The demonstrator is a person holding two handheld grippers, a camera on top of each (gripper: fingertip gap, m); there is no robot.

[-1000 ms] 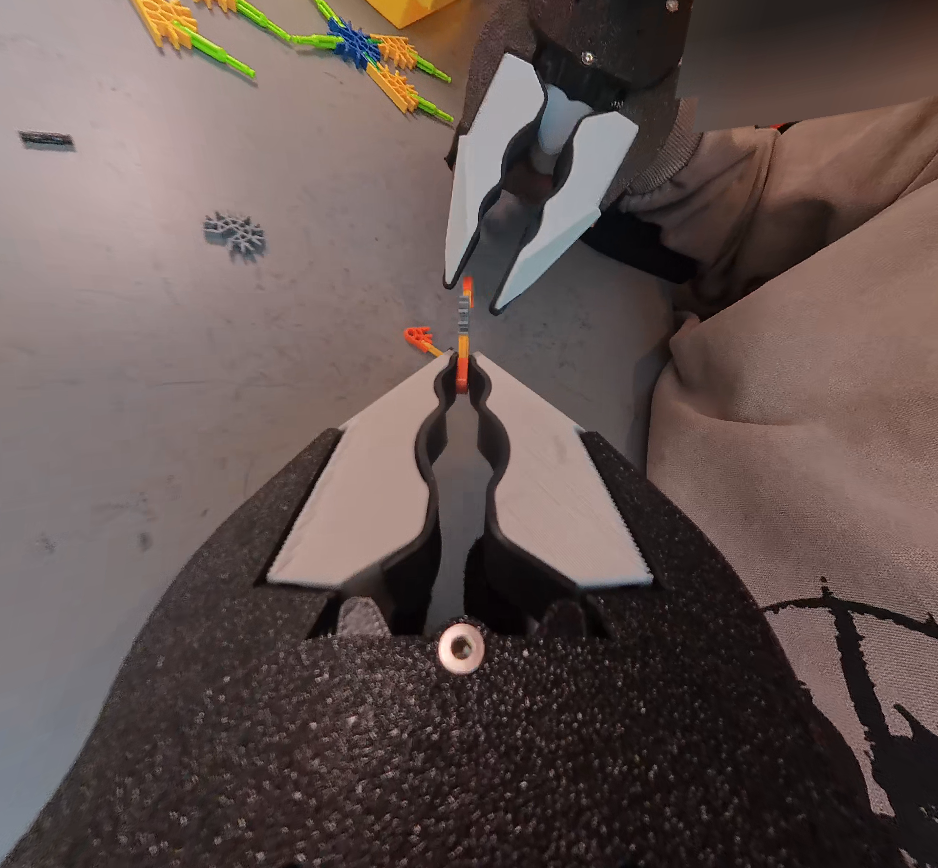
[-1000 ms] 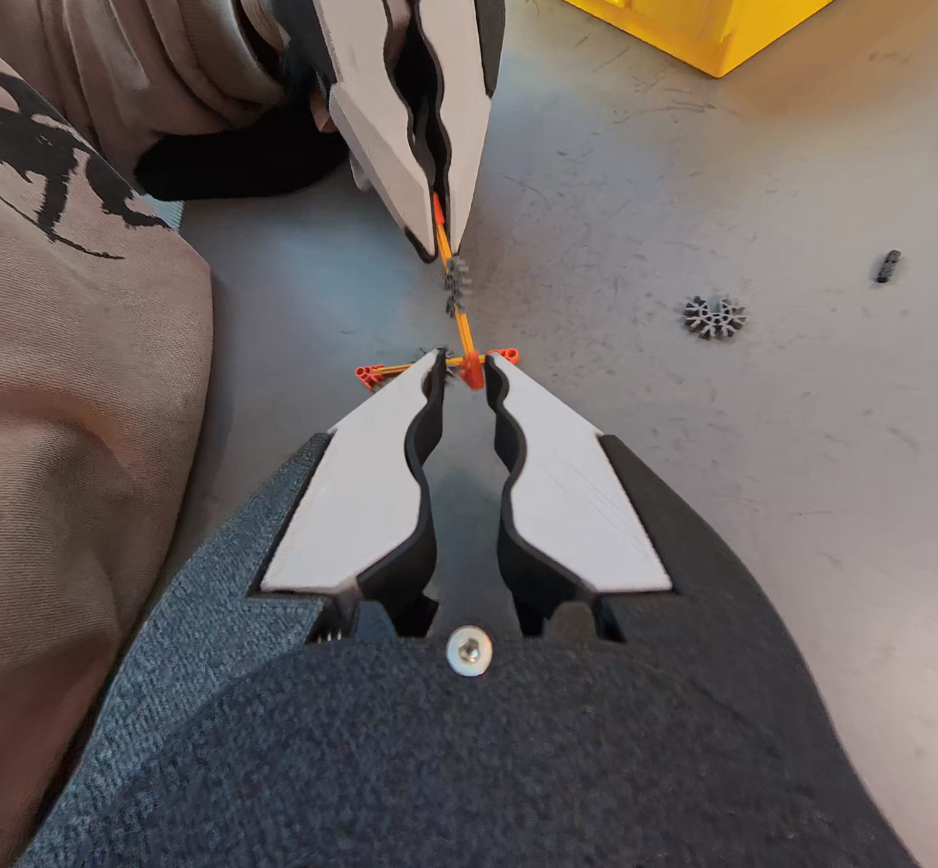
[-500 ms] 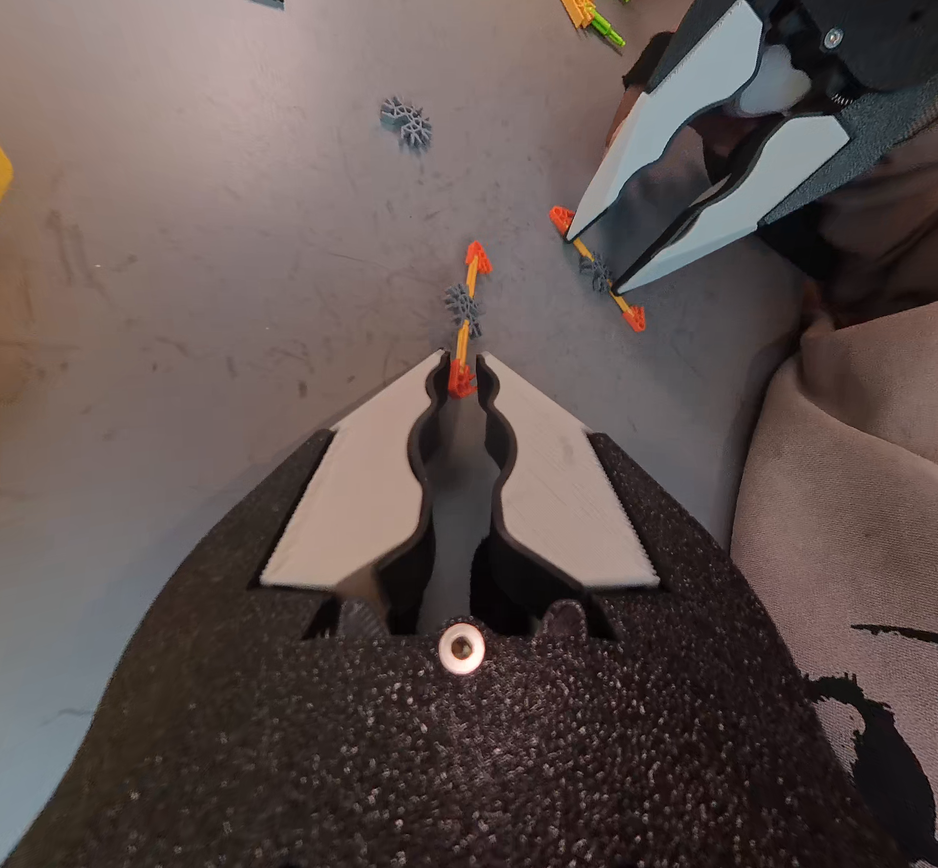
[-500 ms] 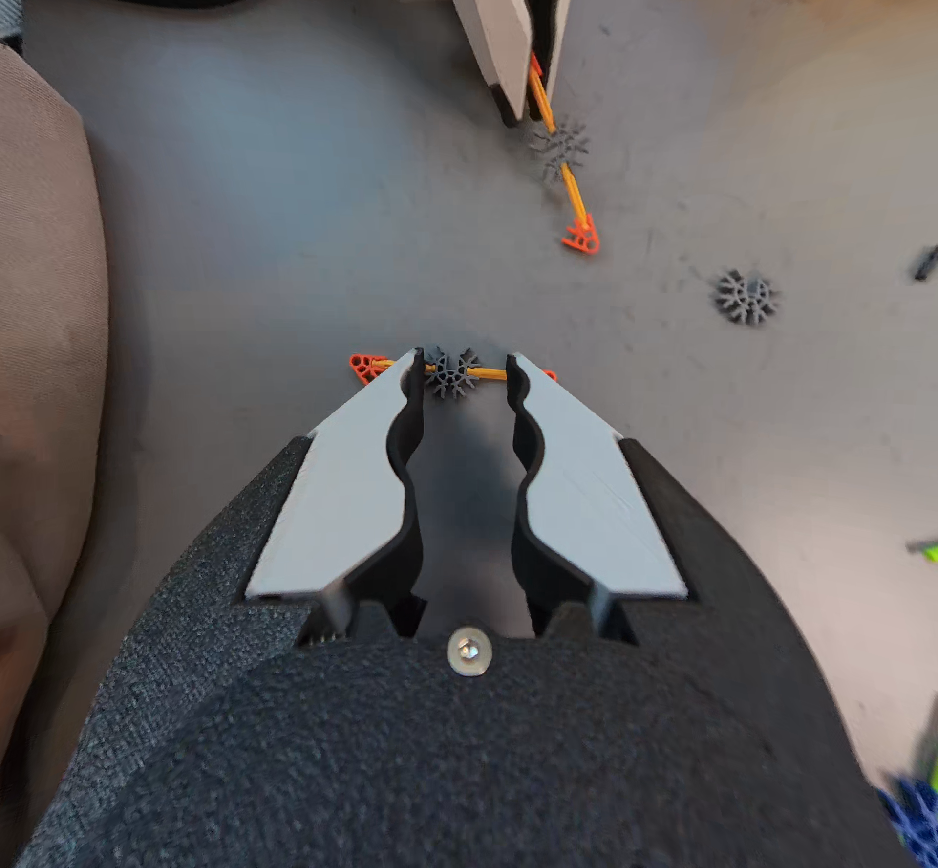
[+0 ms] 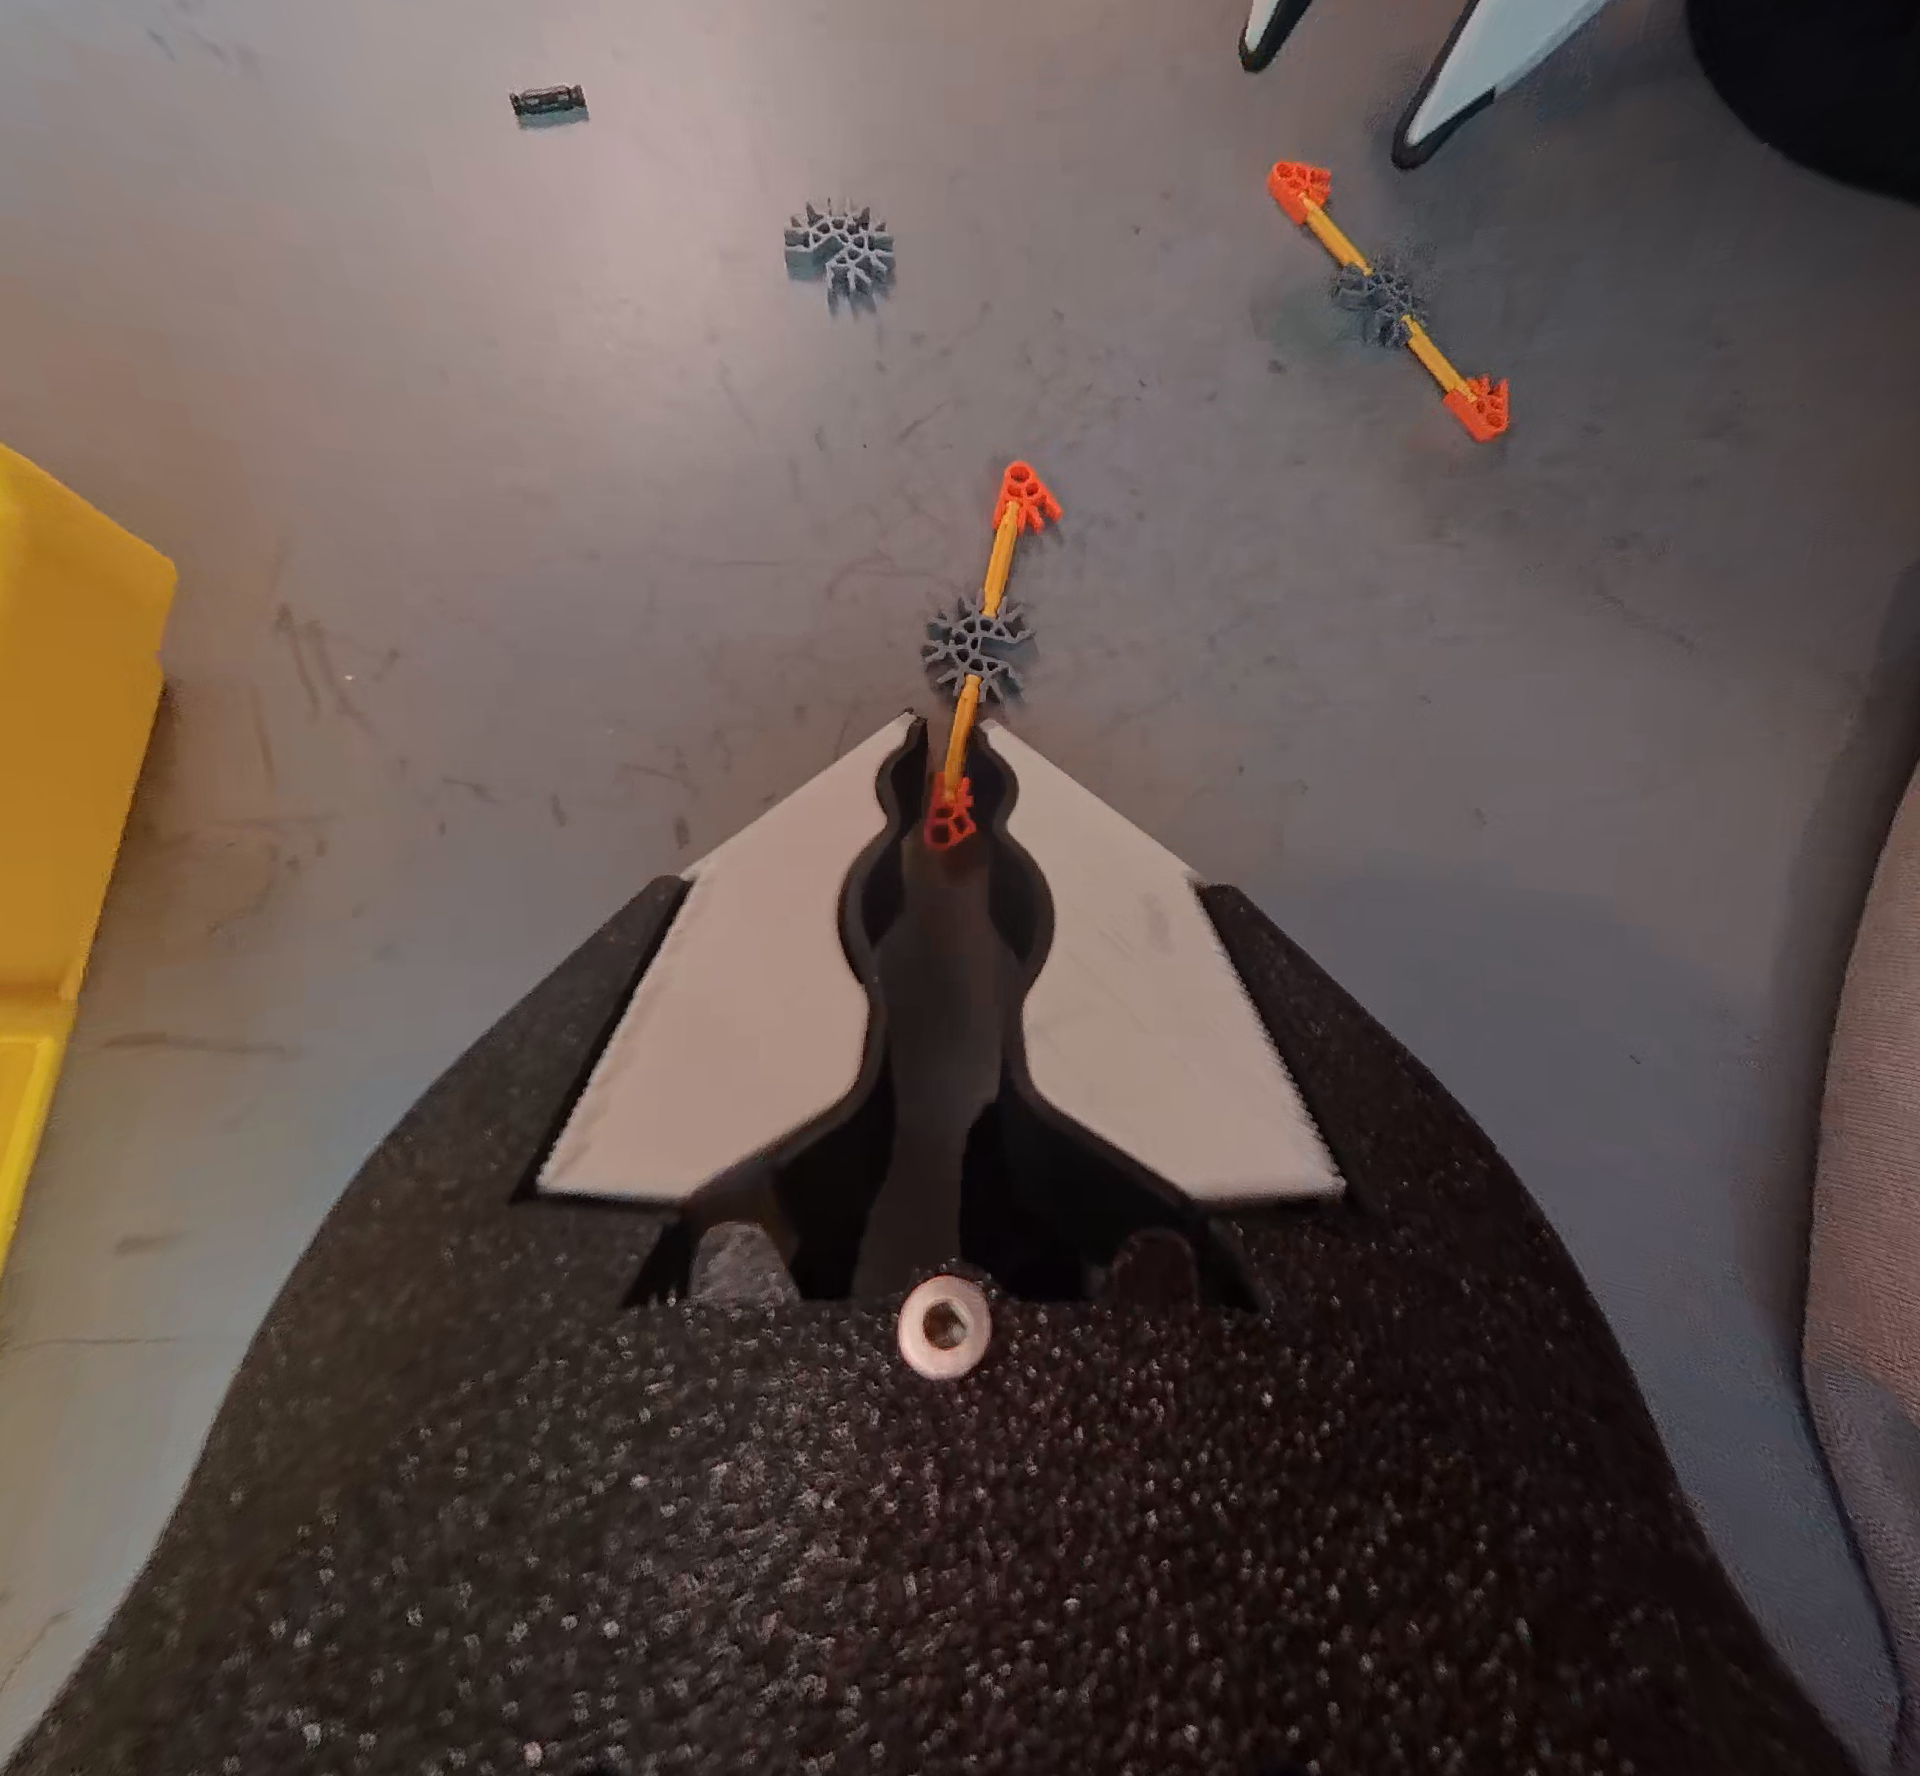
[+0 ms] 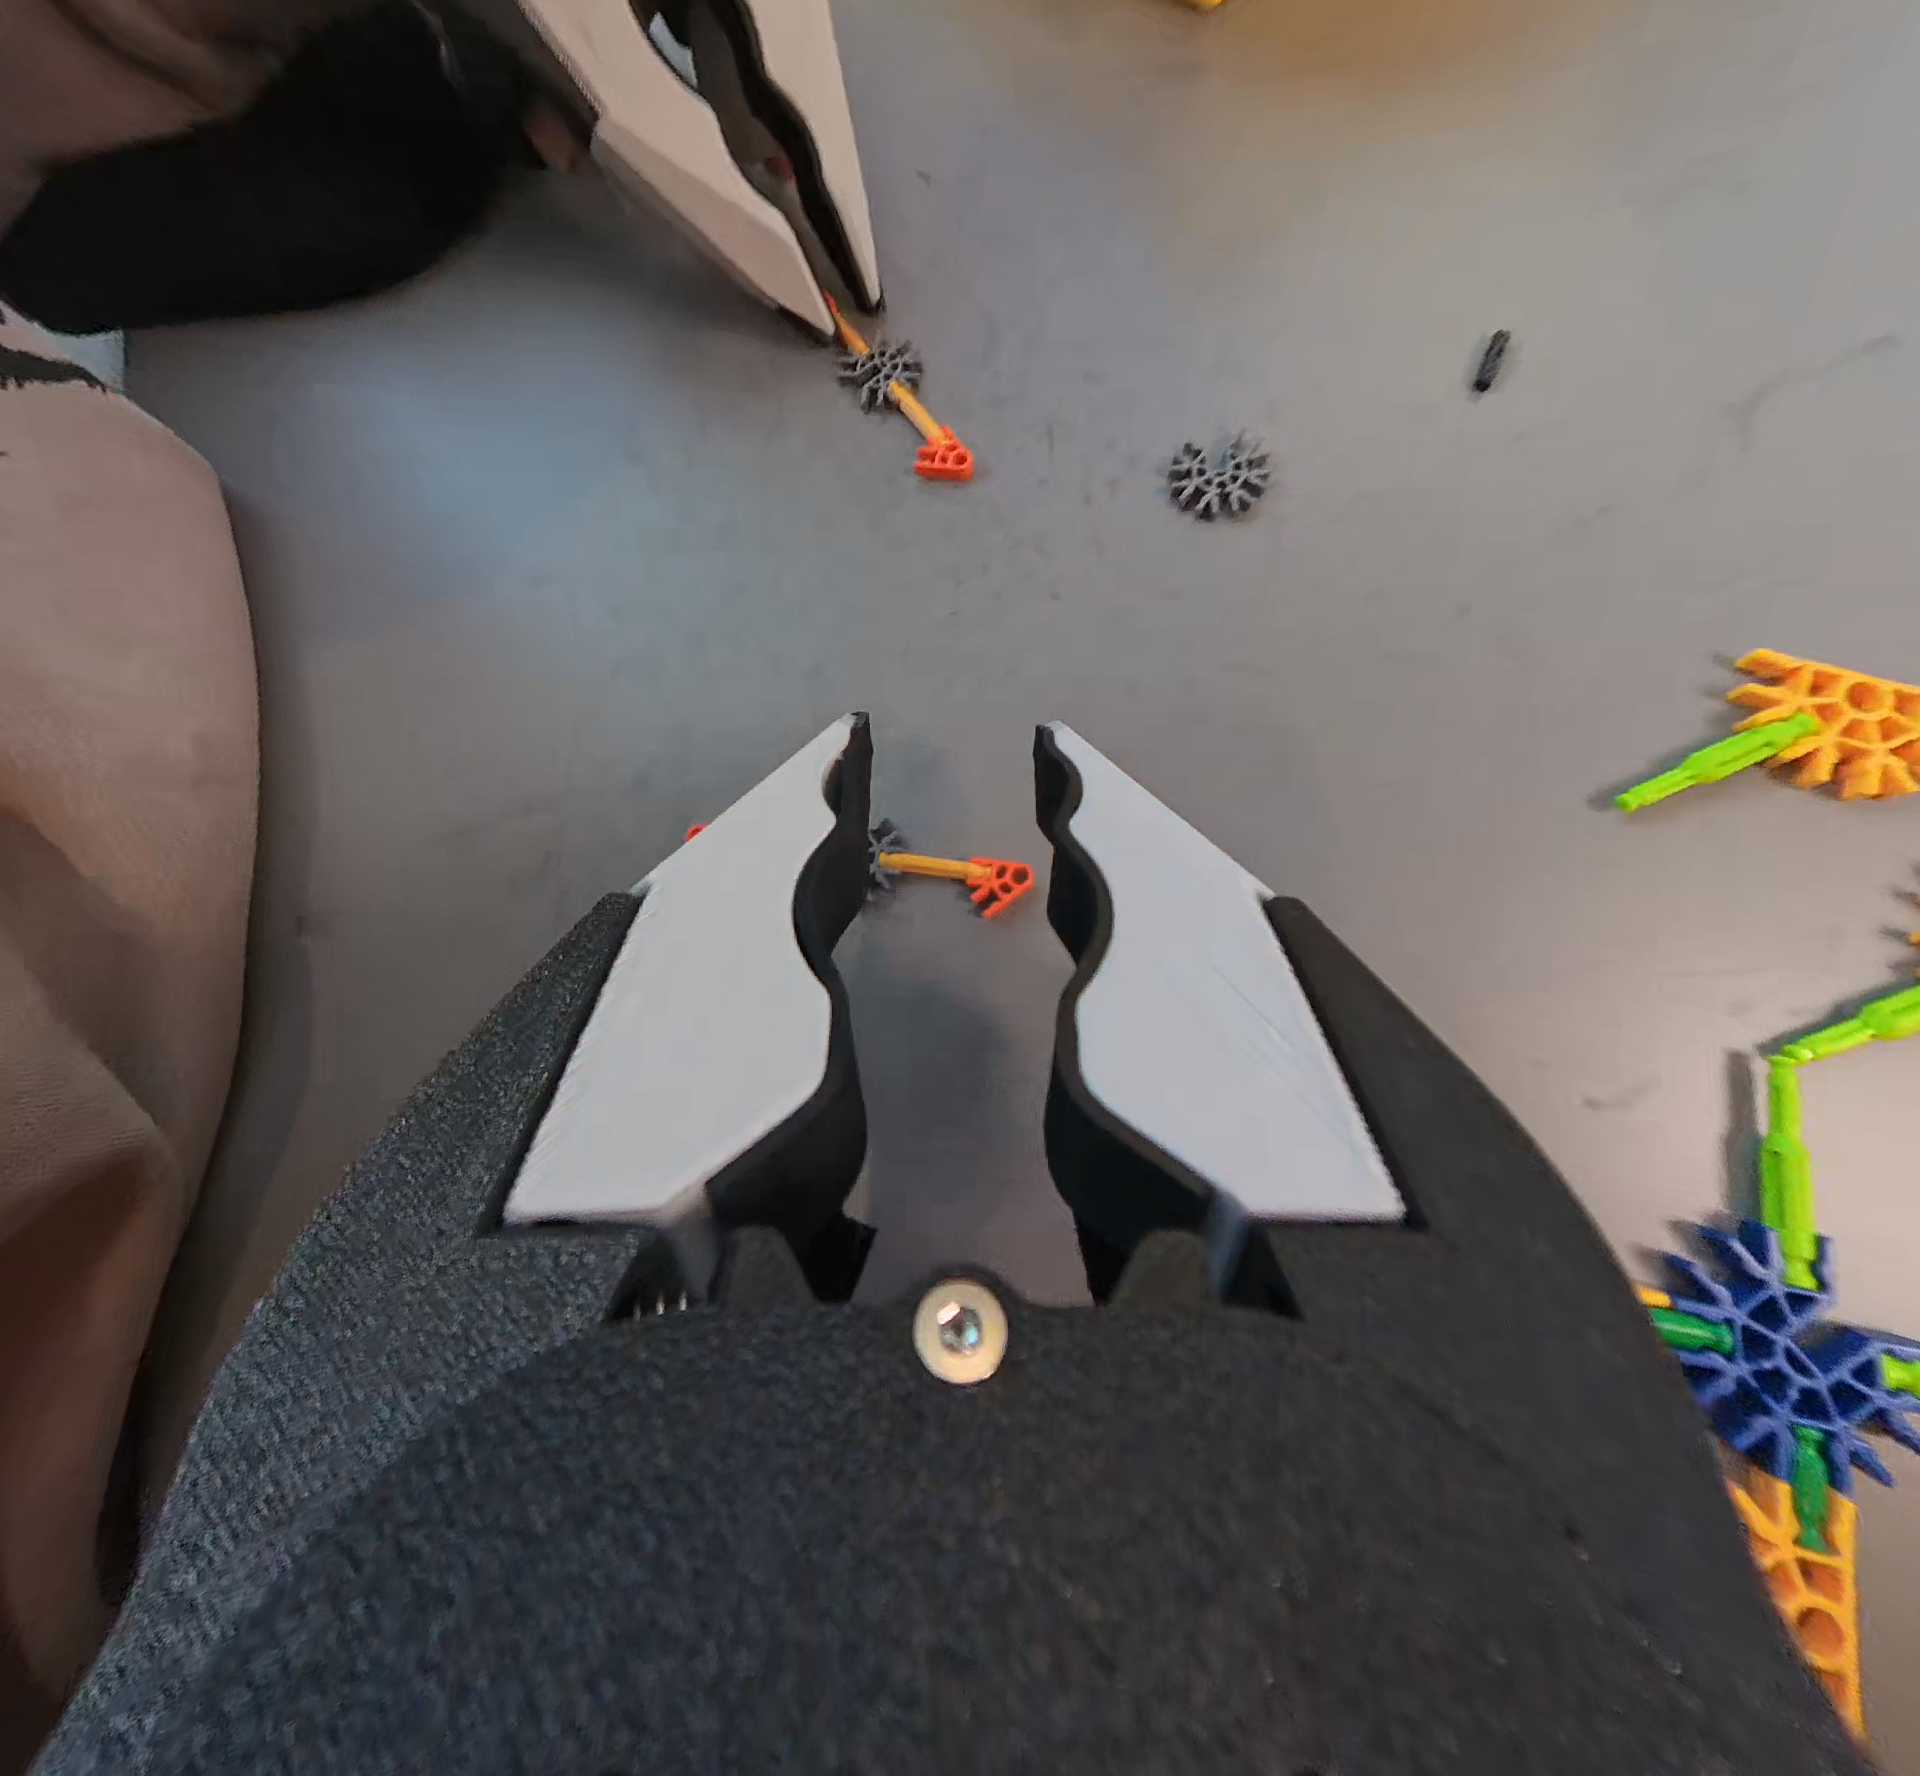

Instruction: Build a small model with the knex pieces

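Note:
My left gripper [image 5: 951,720] has its tips low on the grey table [image 5: 416,583], jaws a little apart. A small assembly [image 5: 977,648] lies flat there: a grey snowflake hub on yellow rods with orange end connectors. Its near orange connector [image 5: 948,817] sits loose in the hollow between my fingers, with a gap at each side. The right wrist view shows the same [image 6: 881,370], the rod coming out from the left gripper [image 6: 854,324]. My right gripper [image 6: 951,729] is open and empty above a second, like assembly [image 6: 951,866]. It also shows in the left wrist view [image 5: 1382,292], apart from the right gripper [image 5: 1335,105].
A loose grey snowflake connector [image 5: 840,246] and a small black piece [image 5: 549,101] lie farther out. A yellow bin [image 5: 62,687] stands at the left. Blue, orange and green builds [image 6: 1766,1331] lie at the right. A person's beige clothing [image 6: 104,791] borders the near side. About 15 cm separates my left fingertips from my right.
My left gripper held the assembly edge-on in the air, brought it down and opened a little; it now lies flat. My right gripper opened wider and drew back from the second assembly.

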